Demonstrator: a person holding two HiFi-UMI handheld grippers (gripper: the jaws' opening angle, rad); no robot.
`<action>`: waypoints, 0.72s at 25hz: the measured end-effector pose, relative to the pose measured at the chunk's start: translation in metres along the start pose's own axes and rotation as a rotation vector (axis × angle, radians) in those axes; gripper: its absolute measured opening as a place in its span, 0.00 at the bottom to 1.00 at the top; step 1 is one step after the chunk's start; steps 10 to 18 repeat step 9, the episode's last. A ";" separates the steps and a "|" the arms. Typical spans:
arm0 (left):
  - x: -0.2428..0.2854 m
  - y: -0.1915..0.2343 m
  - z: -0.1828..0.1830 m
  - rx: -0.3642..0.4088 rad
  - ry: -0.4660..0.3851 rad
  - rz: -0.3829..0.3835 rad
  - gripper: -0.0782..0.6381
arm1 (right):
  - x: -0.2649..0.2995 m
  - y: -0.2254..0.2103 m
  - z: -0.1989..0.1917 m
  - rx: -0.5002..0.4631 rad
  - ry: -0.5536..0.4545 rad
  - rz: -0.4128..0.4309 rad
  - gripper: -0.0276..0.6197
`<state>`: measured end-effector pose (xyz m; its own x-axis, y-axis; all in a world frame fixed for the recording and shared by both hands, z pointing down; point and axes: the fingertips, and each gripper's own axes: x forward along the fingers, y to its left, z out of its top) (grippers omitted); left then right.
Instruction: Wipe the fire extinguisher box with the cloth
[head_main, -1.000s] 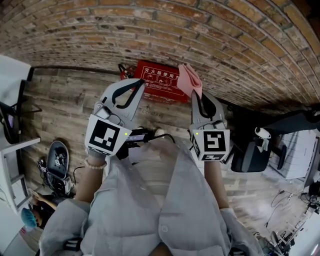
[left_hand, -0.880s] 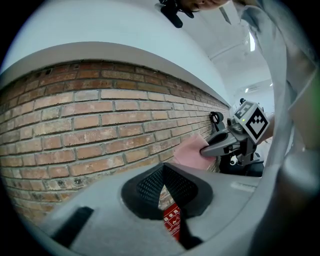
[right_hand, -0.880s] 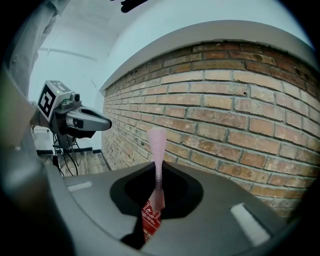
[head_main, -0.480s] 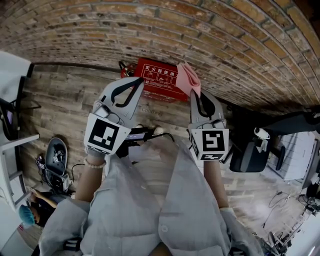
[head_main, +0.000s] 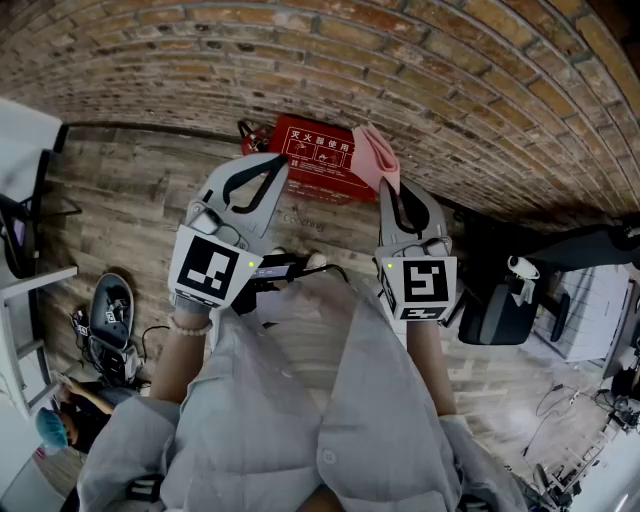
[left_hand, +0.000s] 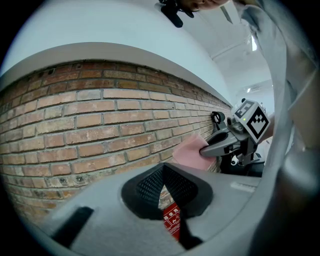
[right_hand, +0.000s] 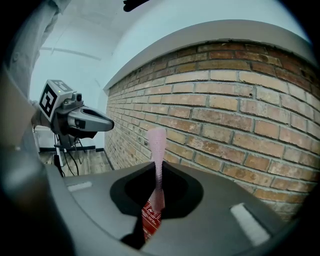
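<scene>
**At the foot of the wall (head_main: 420, 60): cloth (head_main: 375, 158) hovering, box (head_main: 315, 160) not wiped yet**

On the floor (head_main: 130, 200), right up against the bricks, sits the red box, and we're standing over it. Compared with a second ago hardly anything has moved. The right hand-held gripper (head_main: 386, 186) has crept a touch left toward the box, and that's about it. It's clamped on the pink cloth, which sticks out past its jaws near the box's right end in the head view. The left hand-held gripper (head_main: 283, 163) is closed on nothing, parked over the box's left part. So we reckon the wiping hasn't started, since we can't make out any contact between cloth and box. Next up is bringing the cloth down onto the box's face.
</scene>
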<state>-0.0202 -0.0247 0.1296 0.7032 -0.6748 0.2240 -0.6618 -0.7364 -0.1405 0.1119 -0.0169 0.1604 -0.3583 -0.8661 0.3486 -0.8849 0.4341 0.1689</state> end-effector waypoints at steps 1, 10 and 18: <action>0.000 0.000 0.000 -0.001 0.001 0.000 0.10 | 0.000 0.000 0.000 -0.004 0.000 0.002 0.07; 0.000 0.001 -0.003 0.002 0.004 0.001 0.10 | 0.002 0.003 -0.005 -0.022 0.016 0.009 0.07; 0.000 0.001 -0.003 0.002 0.004 0.001 0.10 | 0.002 0.003 -0.005 -0.022 0.016 0.009 0.07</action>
